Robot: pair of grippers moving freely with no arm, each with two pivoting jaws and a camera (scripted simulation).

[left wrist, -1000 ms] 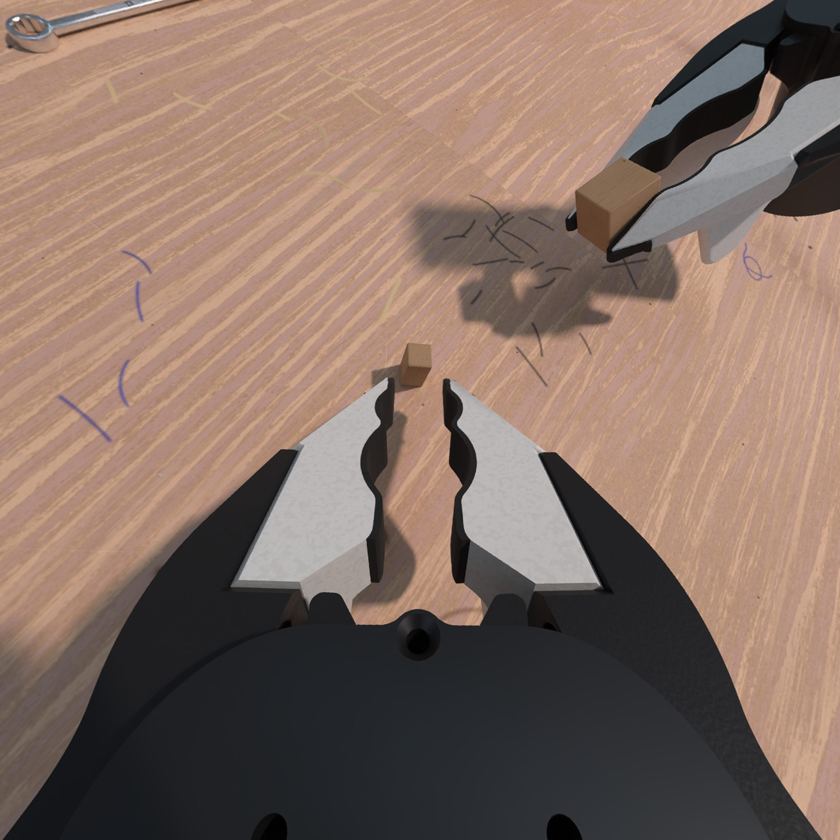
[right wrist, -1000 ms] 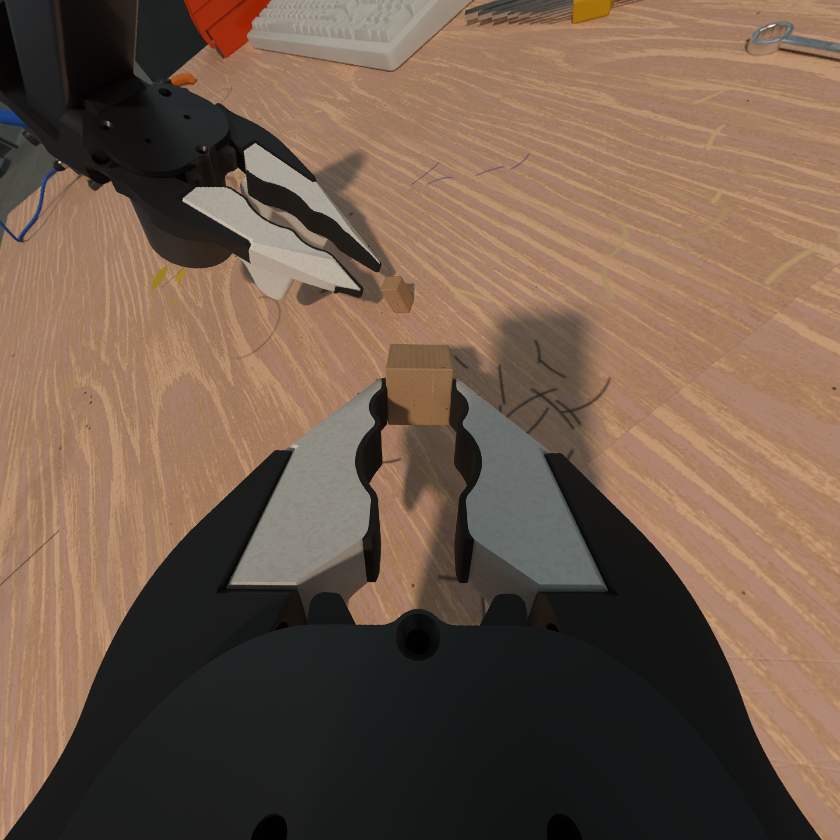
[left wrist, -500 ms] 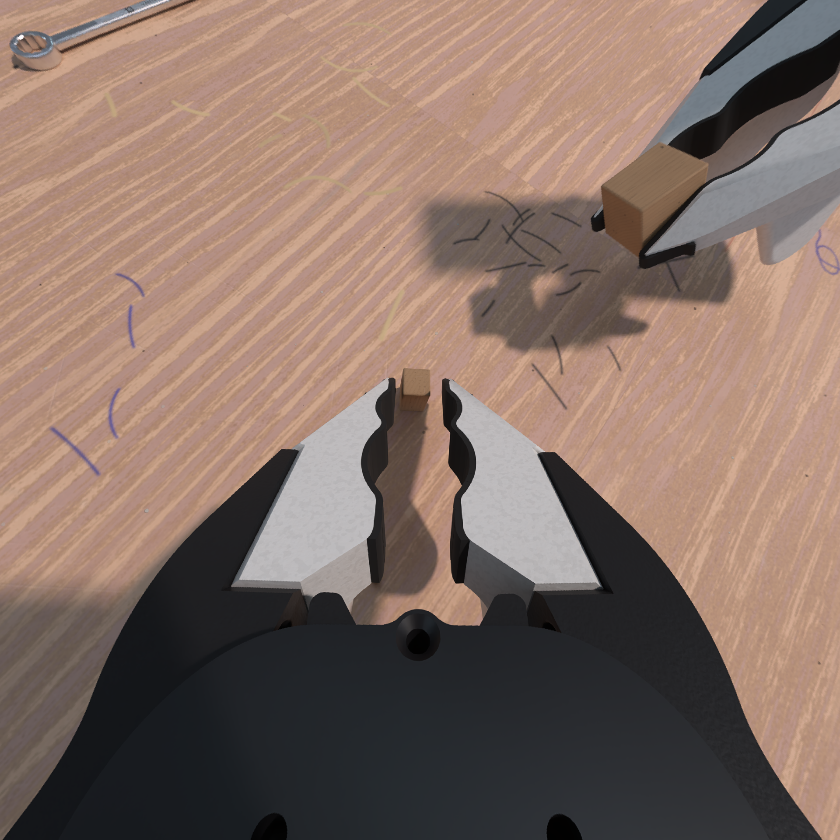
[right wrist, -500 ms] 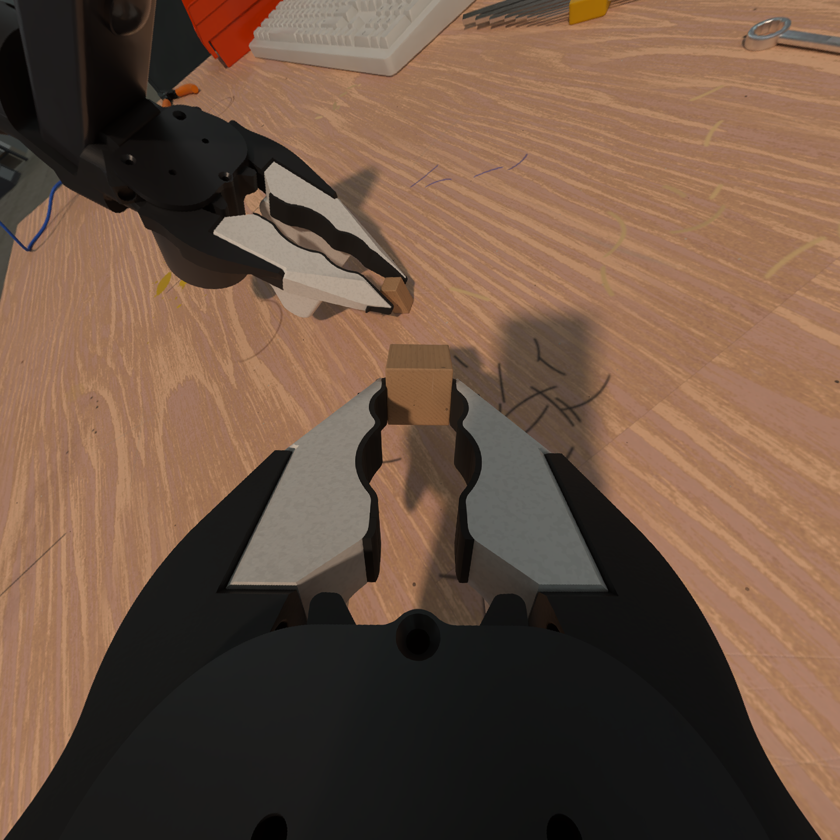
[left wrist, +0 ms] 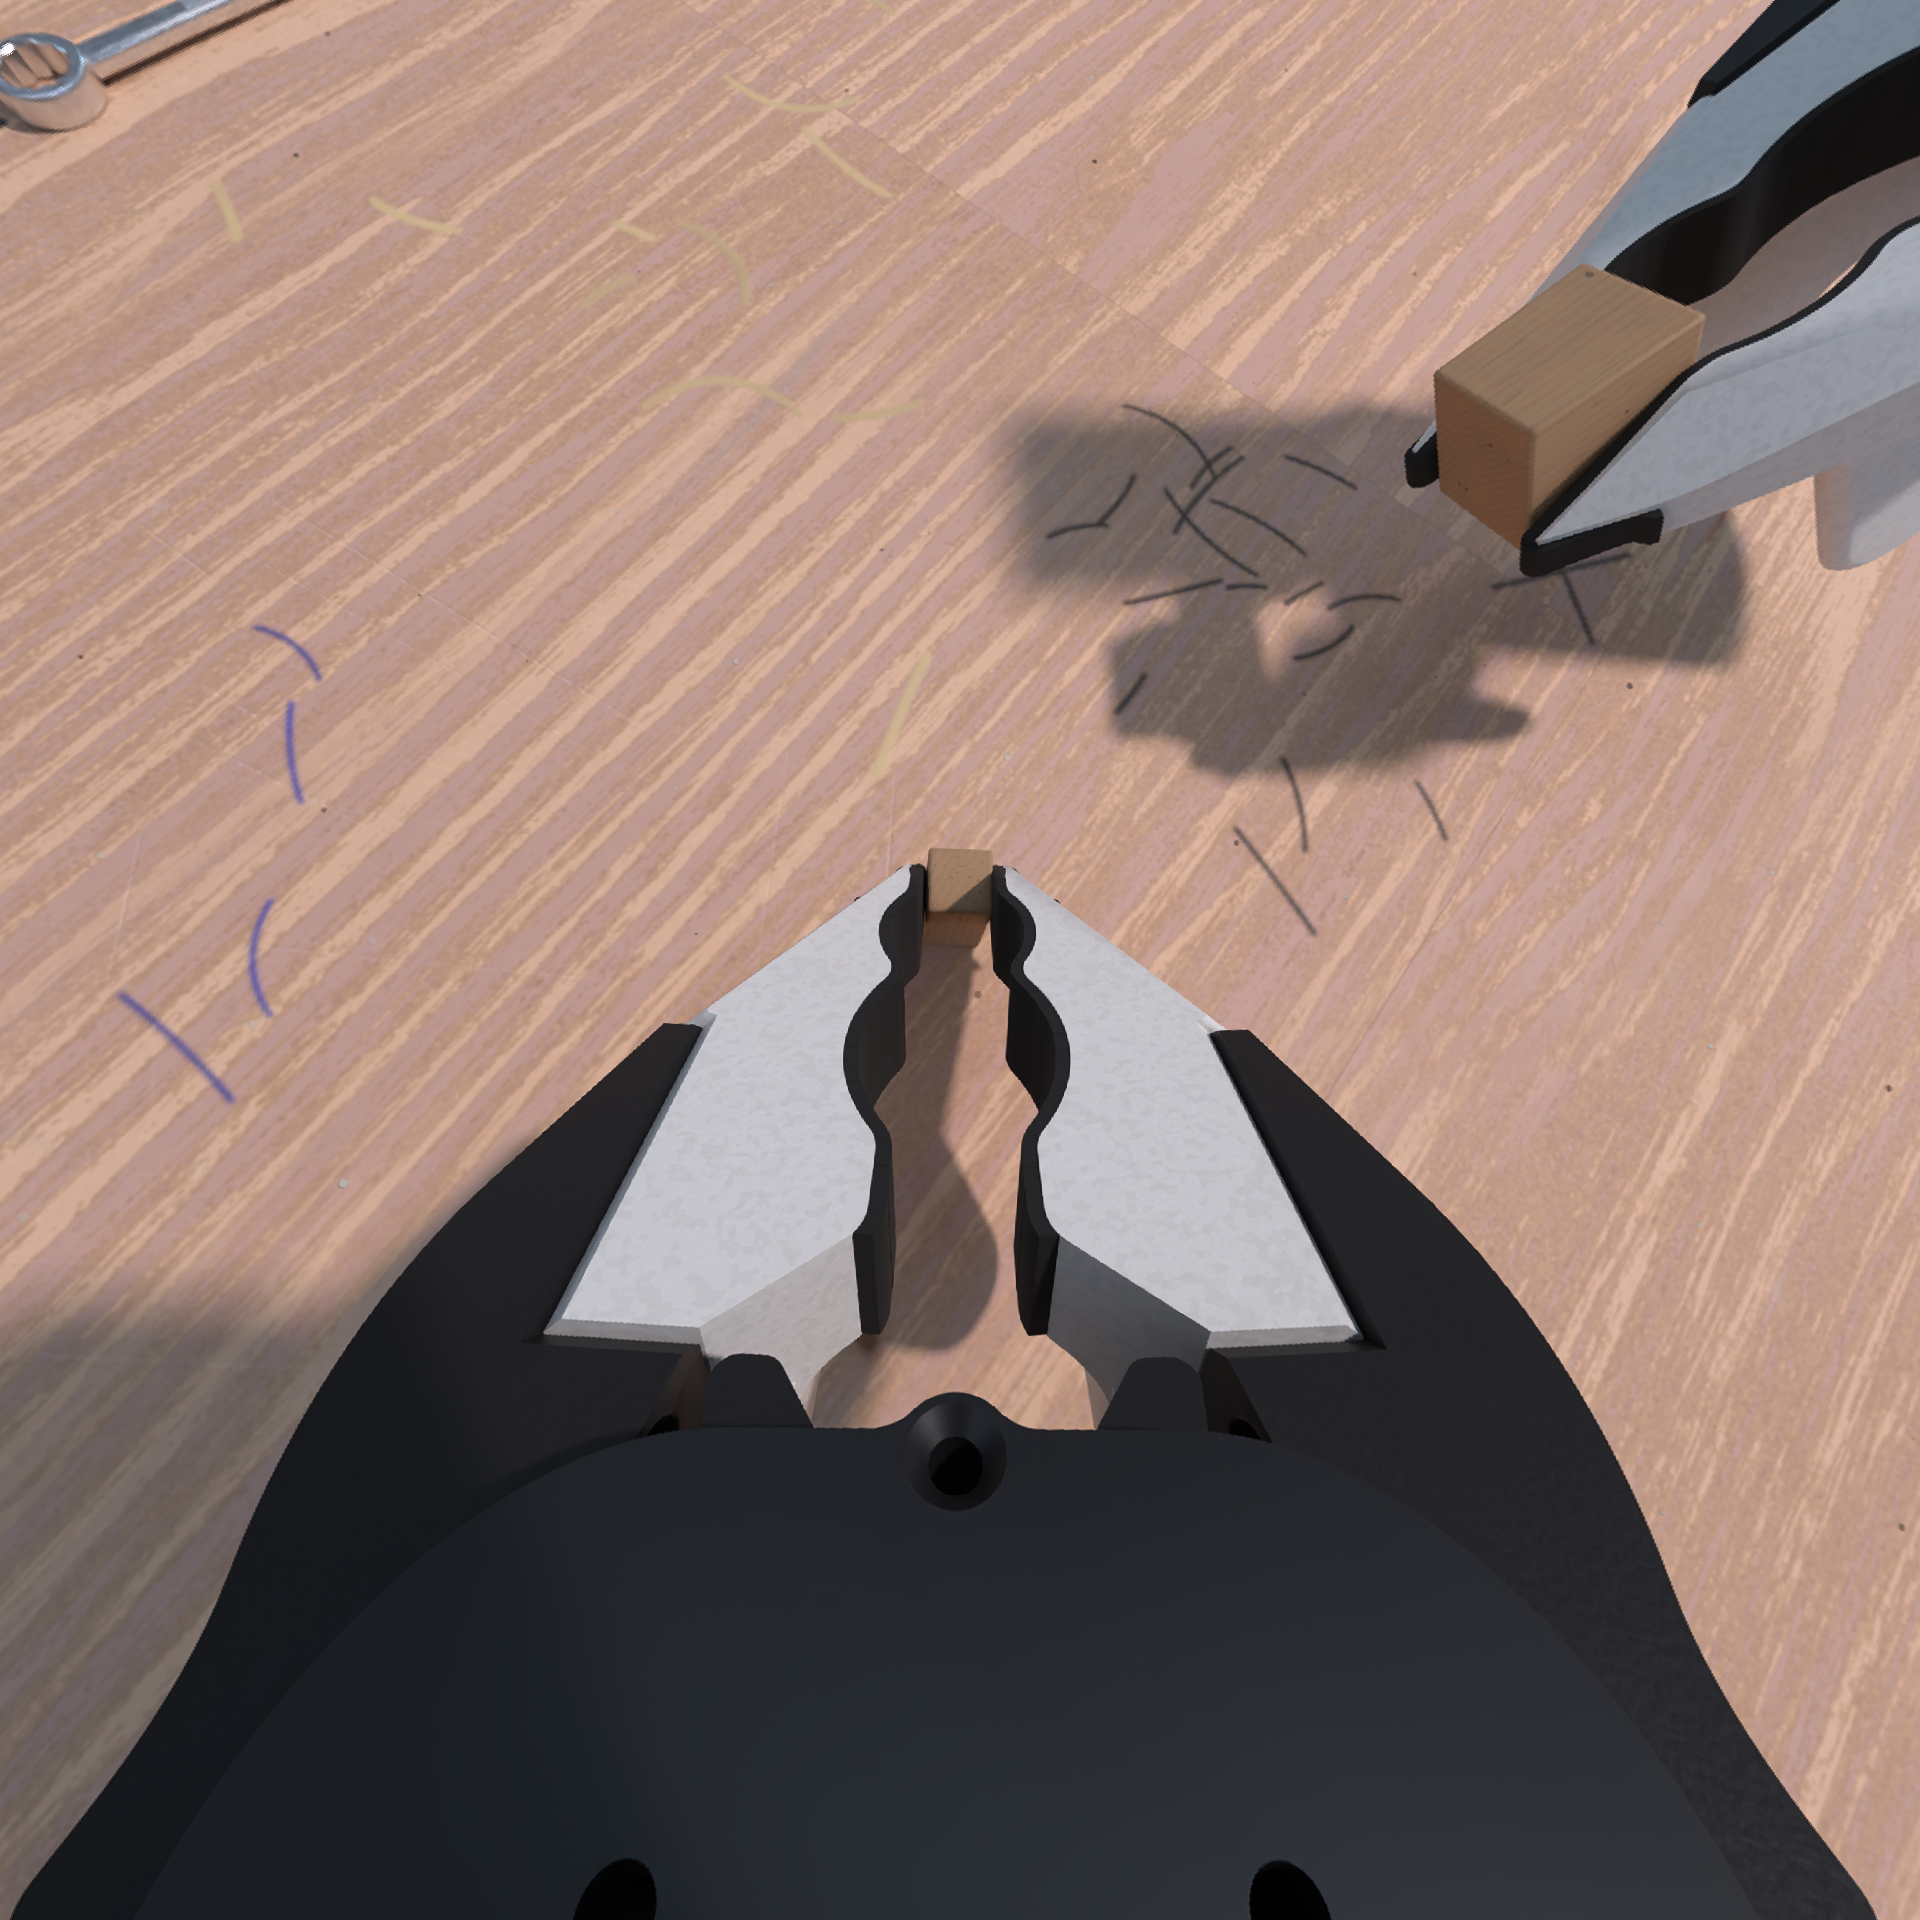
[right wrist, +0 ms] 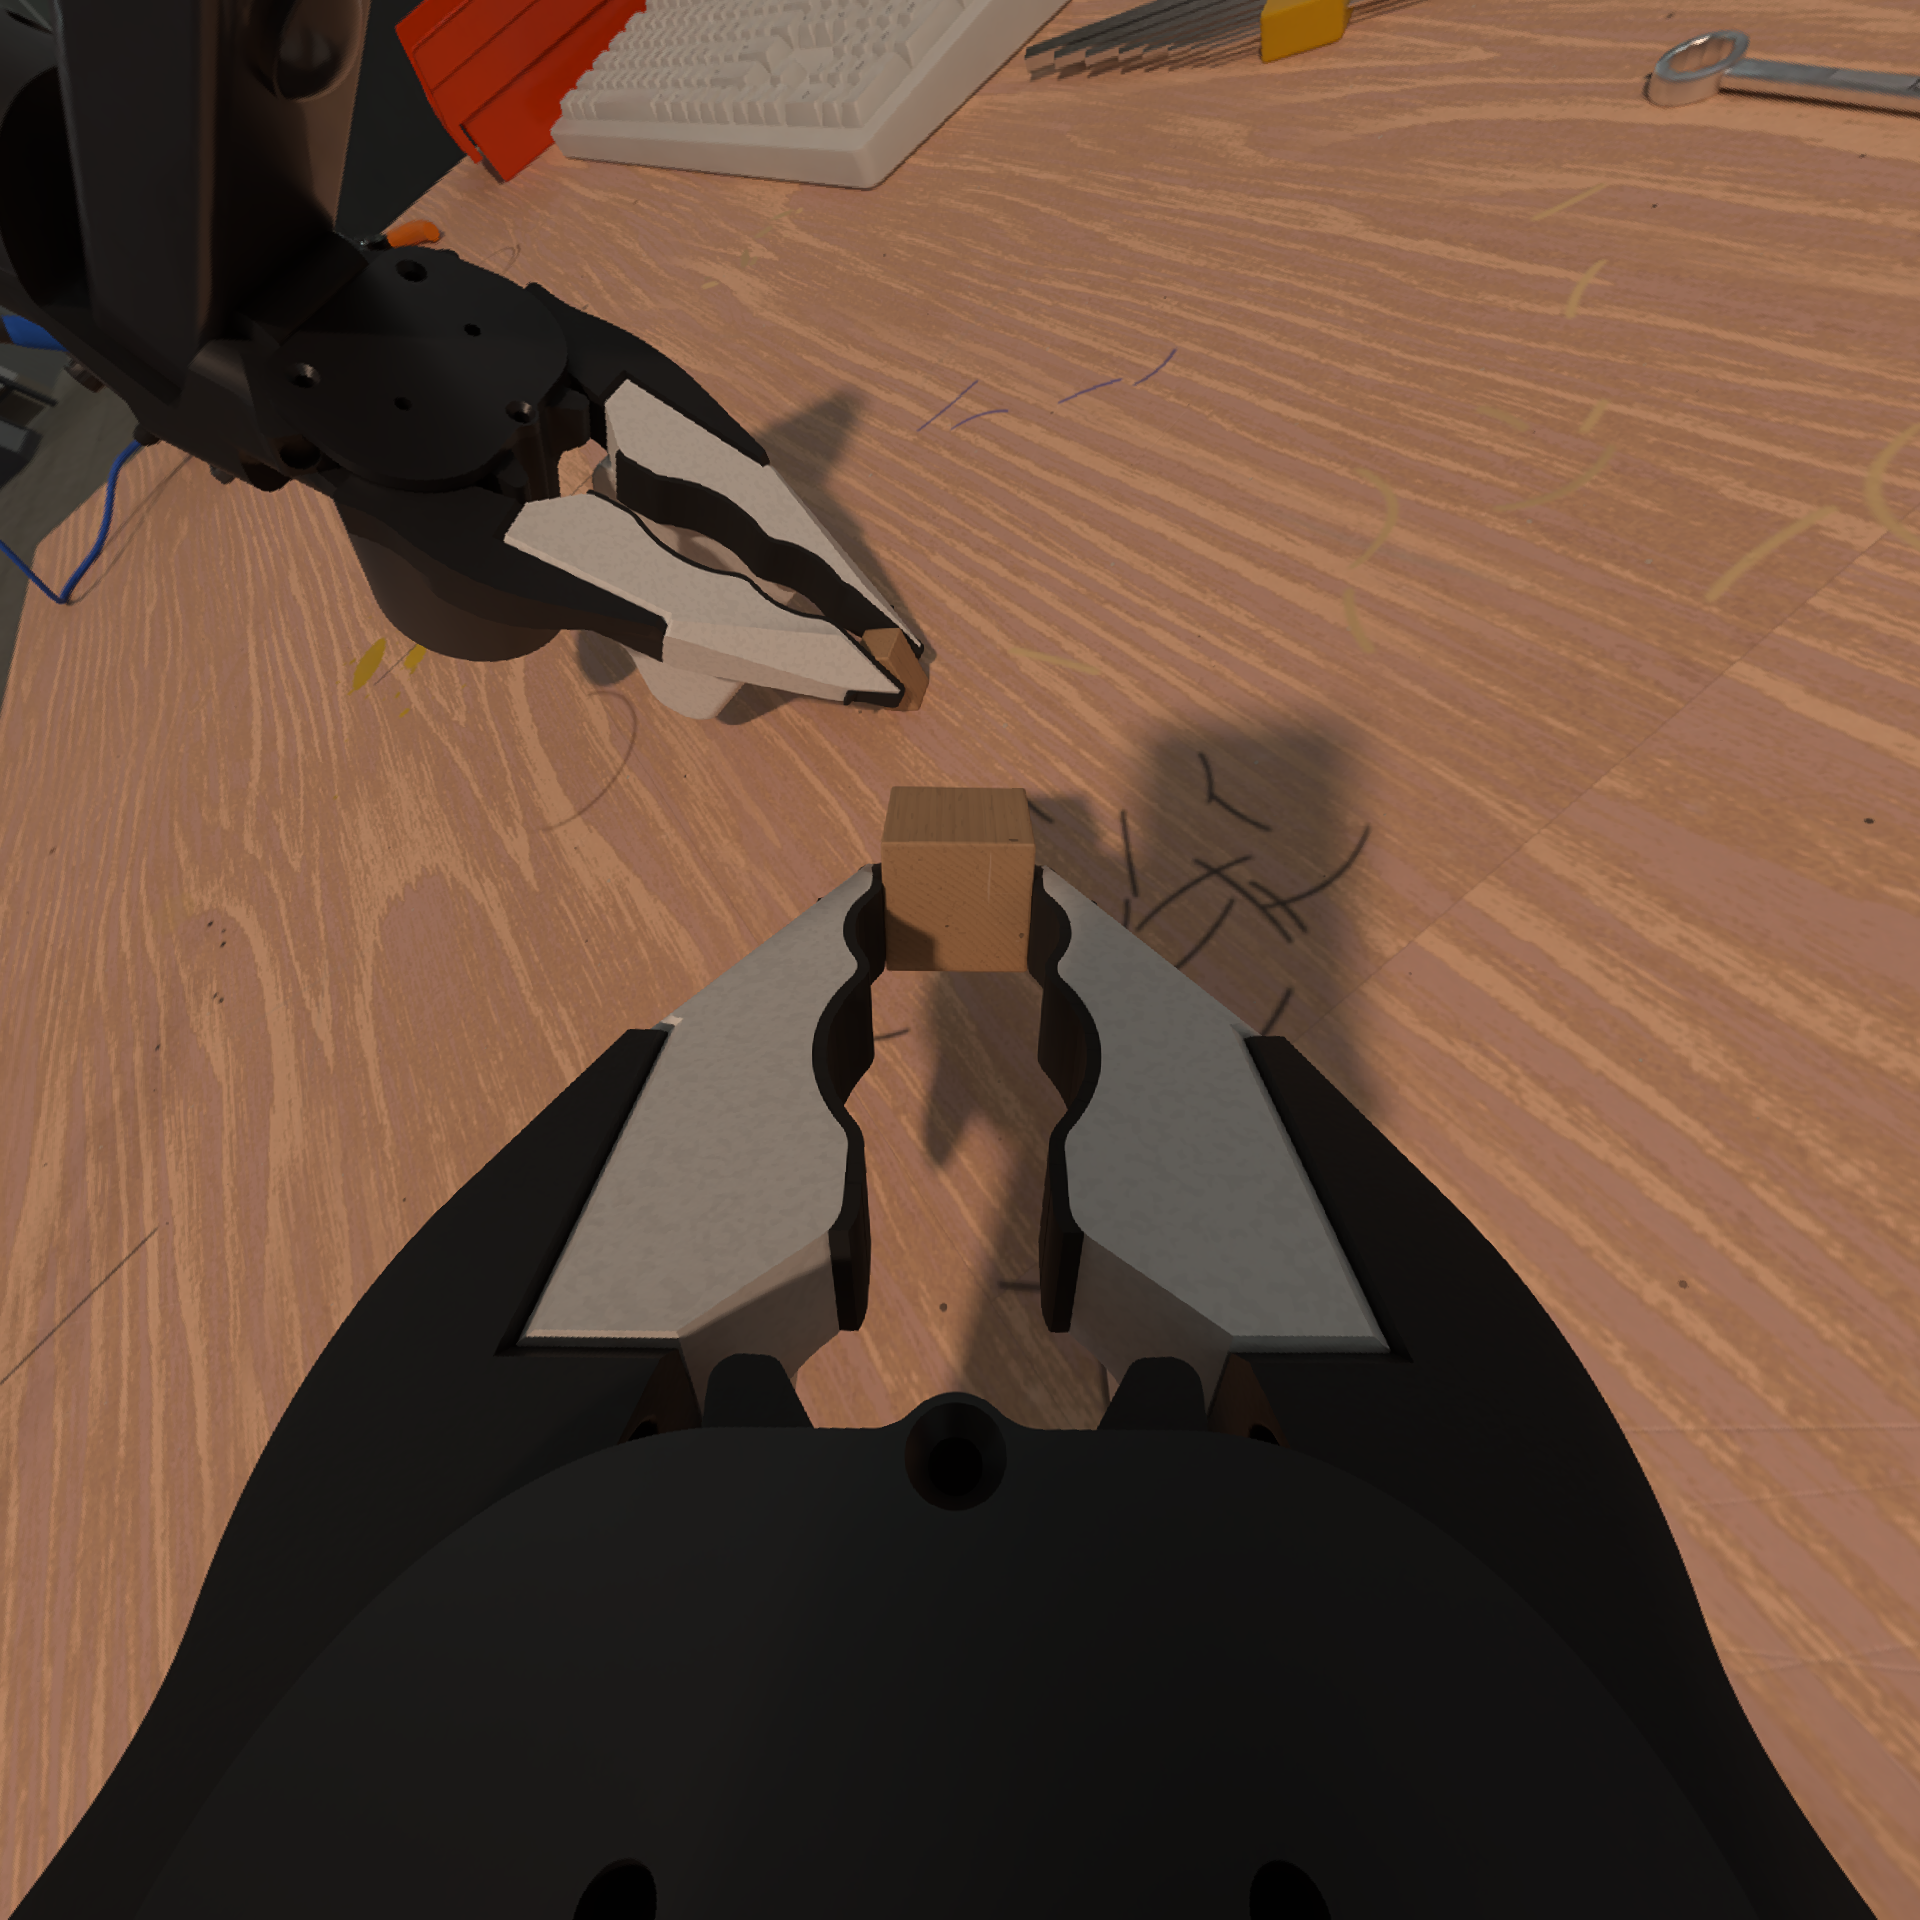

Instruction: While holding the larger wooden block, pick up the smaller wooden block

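Observation:
The smaller wooden block (left wrist: pixel 957 894) sits between the tips of my left gripper (left wrist: pixel 957 883), whose jaws have closed against its sides; it rests low on the wooden table (left wrist: pixel 520 520). In the right wrist view the same block (right wrist: pixel 902 661) shows at the left gripper's tips (right wrist: pixel 894 665). My right gripper (right wrist: pixel 957 883) is shut on the larger wooden block (right wrist: pixel 957 883) and holds it above the table. In the left wrist view that block (left wrist: pixel 1548 400) shows at the upper right in the right gripper (left wrist: pixel 1496 499).
A silver wrench (left wrist: pixel 62 73) lies at the far left; it also shows at the right wrist view's top right (right wrist: pixel 1766 78). A white keyboard (right wrist: pixel 790 94), an orange-red object (right wrist: pixel 499 73) and a bundle of metal rods with a yellow tag (right wrist: pixel 1195 31) lie at the far edge.
My left gripper moved forward around the smaller block and closed its jaws onto it. The right gripper kept hold of the larger block and shifted right in the left wrist view.

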